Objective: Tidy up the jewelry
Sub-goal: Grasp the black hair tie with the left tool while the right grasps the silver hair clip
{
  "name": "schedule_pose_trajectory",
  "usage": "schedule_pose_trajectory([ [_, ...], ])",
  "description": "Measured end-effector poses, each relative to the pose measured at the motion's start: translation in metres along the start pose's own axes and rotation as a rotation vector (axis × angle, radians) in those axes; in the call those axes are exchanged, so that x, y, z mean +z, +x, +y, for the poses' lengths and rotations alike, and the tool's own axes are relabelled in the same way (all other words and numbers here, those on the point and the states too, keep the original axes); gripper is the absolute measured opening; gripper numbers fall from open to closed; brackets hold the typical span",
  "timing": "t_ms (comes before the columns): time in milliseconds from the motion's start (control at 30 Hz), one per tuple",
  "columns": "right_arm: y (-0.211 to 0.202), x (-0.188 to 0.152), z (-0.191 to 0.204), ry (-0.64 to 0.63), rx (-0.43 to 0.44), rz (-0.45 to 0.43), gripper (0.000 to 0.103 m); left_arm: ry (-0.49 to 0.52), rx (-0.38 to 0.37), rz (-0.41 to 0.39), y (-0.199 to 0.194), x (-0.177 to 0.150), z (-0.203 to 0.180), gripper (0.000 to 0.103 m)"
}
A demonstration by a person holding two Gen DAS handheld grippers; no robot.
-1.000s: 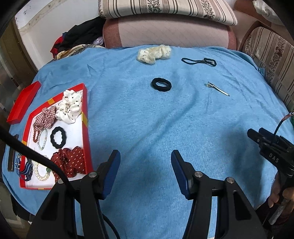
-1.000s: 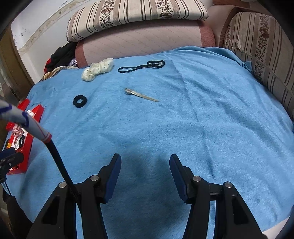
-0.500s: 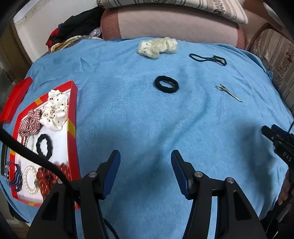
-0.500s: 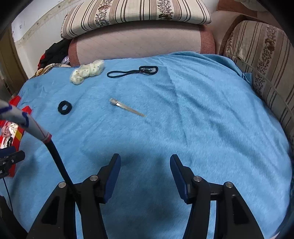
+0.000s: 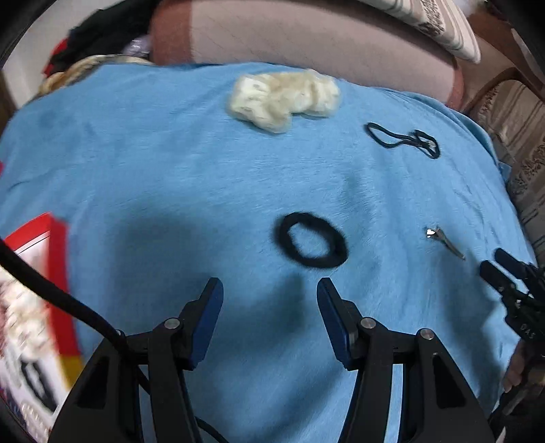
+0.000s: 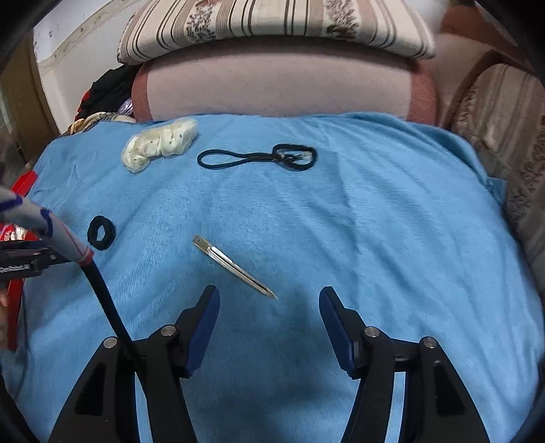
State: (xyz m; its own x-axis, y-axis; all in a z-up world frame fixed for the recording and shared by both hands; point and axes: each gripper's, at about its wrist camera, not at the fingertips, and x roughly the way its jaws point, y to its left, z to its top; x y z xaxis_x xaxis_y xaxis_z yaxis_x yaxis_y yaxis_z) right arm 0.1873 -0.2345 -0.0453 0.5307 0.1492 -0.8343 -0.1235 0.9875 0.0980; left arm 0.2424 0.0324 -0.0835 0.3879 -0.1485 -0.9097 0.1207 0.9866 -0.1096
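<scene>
A black hair tie (image 5: pixel 311 244) lies on the blue blanket (image 5: pixel 170 177), just beyond my left gripper (image 5: pixel 269 289), which stands open and empty. A silver hair clip (image 6: pixel 235 267) lies slanted just ahead of my right gripper (image 6: pixel 269 296); its jaws are opening, with only the clip's tip near the gap and nothing pressed. Farther back lie a cream scrunchie (image 6: pixel 160 143) and a thin black elastic band (image 6: pixel 259 158). The red tray (image 5: pixel 44 272) with sorted jewelry shows blurred at the left edge of the left wrist view.
Cushions and a striped pillow (image 6: pixel 272 24) close off the far side. A patterned sofa arm (image 6: pixel 504 129) runs along the right. Dark clothes (image 6: pixel 109 88) are heaped at the back left. The left gripper's body (image 6: pixel 24 259) shows at the right wrist view's left edge.
Both grippers have moved forward over the blanket. The black tie now sits close ahead of the left gripper, the clip close ahead of the right. The right jaws stand slightly wider.
</scene>
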Motion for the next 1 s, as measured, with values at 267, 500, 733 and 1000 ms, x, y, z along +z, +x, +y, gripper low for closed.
schedule_pose_trajectory([
  [267,0.028,0.005,0.003,-0.009,0.062,0.045,0.065,0.056,-0.046,-0.016,0.021,0.017,-0.018,0.056],
  [500,0.039,0.003,0.007,-0.035,0.038,0.051,0.065,0.021,-0.127,-0.029,0.023,0.026,-0.014,0.059],
  [733,0.039,-0.001,0.018,-0.085,0.022,0.053,0.045,0.020,-0.170,-0.021,0.025,0.026,-0.016,0.055],
  [1000,0.032,0.000,0.026,-0.086,0.070,0.079,0.003,0.046,-0.127,0.006,0.020,0.020,-0.034,0.007],
])
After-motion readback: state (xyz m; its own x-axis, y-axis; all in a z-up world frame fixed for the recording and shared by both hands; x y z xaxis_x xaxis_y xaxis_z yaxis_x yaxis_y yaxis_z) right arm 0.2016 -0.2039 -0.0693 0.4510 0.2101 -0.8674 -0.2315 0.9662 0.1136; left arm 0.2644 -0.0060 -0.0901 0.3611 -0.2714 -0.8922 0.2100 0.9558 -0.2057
